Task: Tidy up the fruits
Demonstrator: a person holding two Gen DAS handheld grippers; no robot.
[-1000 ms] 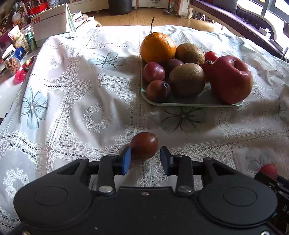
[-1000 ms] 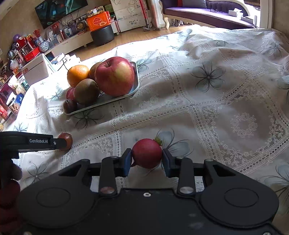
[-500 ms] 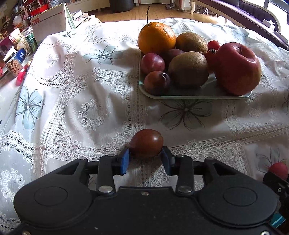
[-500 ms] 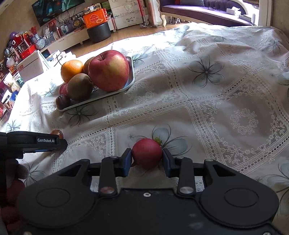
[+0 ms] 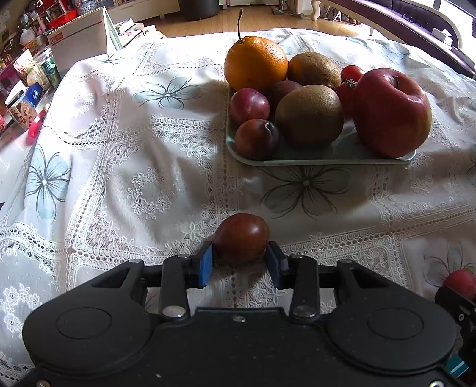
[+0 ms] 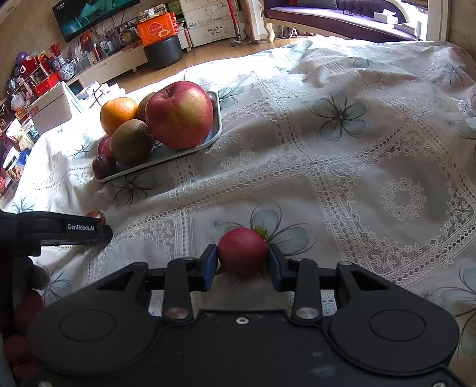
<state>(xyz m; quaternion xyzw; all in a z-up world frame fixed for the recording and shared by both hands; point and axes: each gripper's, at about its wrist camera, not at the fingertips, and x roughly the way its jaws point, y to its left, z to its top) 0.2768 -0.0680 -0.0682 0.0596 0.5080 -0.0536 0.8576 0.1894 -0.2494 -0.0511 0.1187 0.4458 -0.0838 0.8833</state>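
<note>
A pale tray (image 5: pixel 327 160) on the lace tablecloth holds an orange (image 5: pixel 255 62), two kiwis, a big red apple (image 5: pixel 389 111), several plums and tomatoes. It also shows in the right wrist view (image 6: pixel 166 160). My left gripper (image 5: pixel 240 260) is shut on a dark brown-red plum (image 5: pixel 241 236), just above the cloth, short of the tray's front edge. My right gripper (image 6: pixel 241 262) is shut on a small red fruit (image 6: pixel 242 254) with a green stem, low over the cloth to the right of the tray. The left gripper's side (image 6: pixel 59 227) shows at the right view's left.
The white lace tablecloth (image 5: pixel 134 166) with blue flowers covers the table. Its left edge drops to shelves and boxes (image 5: pixel 35 77). A cardboard box (image 5: pixel 80 44) stands behind the far left corner. A sofa (image 6: pixel 342 18) stands beyond the far edge.
The left gripper has closed onto the dark plum and moved nearer the tray. The right gripper keeps its hold on the red fruit and has shifted slightly.
</note>
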